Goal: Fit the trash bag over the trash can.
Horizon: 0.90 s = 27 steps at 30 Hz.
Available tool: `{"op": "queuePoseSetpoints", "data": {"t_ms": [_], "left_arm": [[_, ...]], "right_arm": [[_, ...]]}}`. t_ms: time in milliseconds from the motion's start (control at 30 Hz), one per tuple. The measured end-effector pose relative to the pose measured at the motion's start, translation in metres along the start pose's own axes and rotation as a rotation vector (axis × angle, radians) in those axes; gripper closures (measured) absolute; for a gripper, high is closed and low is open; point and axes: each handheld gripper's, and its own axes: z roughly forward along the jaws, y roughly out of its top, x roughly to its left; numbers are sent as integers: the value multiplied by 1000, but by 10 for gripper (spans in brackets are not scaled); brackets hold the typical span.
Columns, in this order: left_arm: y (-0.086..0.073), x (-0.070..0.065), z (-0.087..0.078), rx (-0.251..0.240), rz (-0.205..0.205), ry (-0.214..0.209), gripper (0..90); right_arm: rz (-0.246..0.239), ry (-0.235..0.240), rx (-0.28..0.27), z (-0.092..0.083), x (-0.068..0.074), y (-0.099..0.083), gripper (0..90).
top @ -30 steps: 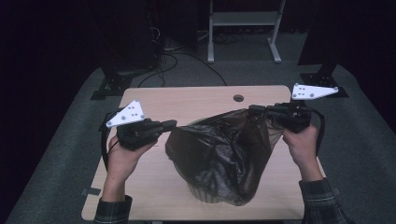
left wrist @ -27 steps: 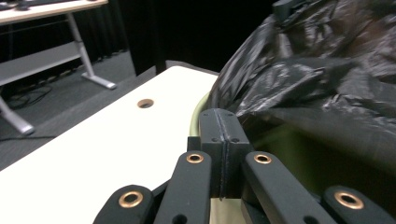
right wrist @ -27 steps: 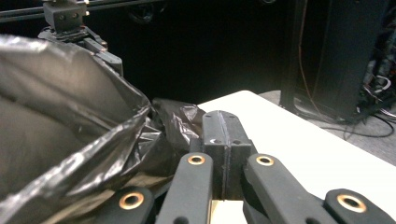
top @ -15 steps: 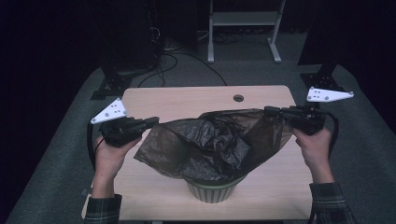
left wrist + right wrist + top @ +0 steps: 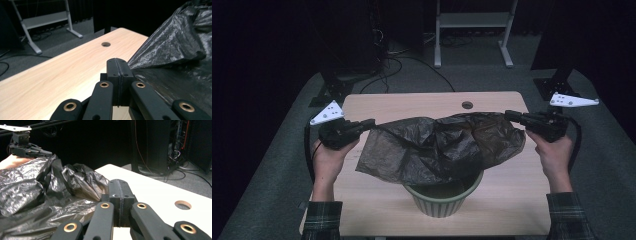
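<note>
A black plastic bag (image 5: 442, 145) hangs stretched between my two grippers above a green ribbed pot (image 5: 444, 201) near the table's front edge. Its lower folds drape over the pot's rim. My left gripper (image 5: 371, 122) is shut on the bag's left edge, and in the left gripper view the film (image 5: 175, 50) runs off to the right from the closed left gripper (image 5: 117, 62). My right gripper (image 5: 508, 115) is shut on the bag's right edge. In the right gripper view the crumpled bag (image 5: 37, 195) lies left of the closed right gripper (image 5: 119, 183), with the left gripper (image 5: 27, 148) beyond it.
The wooden table (image 5: 412, 105) has a round cable hole (image 5: 467, 105) at its far middle. Behind it stand a white metal frame (image 5: 472, 30) and cables on the dark floor. Black stand bases sit off the left (image 5: 332, 90) and right (image 5: 557, 82) far corners.
Both hands have moved apart and down. The bag went from a bunched hanging sack to a wide sheet, and the green pot under it has come into sight.
</note>
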Motion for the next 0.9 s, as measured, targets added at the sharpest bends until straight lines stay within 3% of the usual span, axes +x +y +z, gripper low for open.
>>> {"op": "queuePoseSetpoints", "data": {"t_ms": [433, 700, 900], "left_arm": [[-38, 8, 12, 67, -50, 14, 898], [-56, 11, 11, 97, -73, 36, 898], [-70, 13, 13, 102, -99, 20, 898]], "right_arm": [[61, -34, 38, 3, -16, -38, 900], [100, -59, 32, -9, -22, -62, 900], [135, -62, 32, -16, -28, -79, 900]]}}
